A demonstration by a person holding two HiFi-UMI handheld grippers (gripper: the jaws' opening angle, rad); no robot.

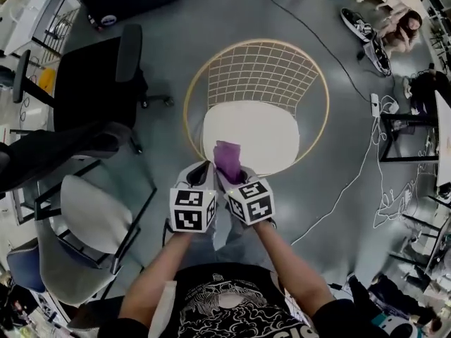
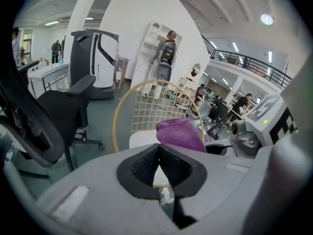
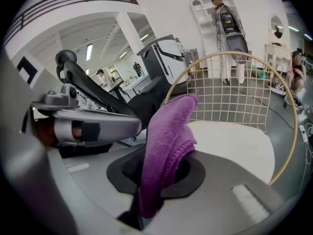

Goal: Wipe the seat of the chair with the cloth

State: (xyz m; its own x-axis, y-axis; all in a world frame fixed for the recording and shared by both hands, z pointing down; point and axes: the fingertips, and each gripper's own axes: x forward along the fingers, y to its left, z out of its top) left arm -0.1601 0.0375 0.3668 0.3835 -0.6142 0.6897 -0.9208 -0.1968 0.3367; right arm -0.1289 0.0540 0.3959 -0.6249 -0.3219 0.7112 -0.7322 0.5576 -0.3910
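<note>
Head view: holding purple cloth [image 1: 227, 159] in right gripper [image 1: 235, 176] at frame centre, by seat [image 1: 271, 129] near edge, likely to begin wiping.

Left gripper view: with left gripper [image 2: 159, 165] pinched together, empty, lower centre.

Right gripper view: clenched on purple cloth, lower centre.

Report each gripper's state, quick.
Left gripper: shut, nothing between its jaws.
Right gripper: shut on the purple cloth.
</note>
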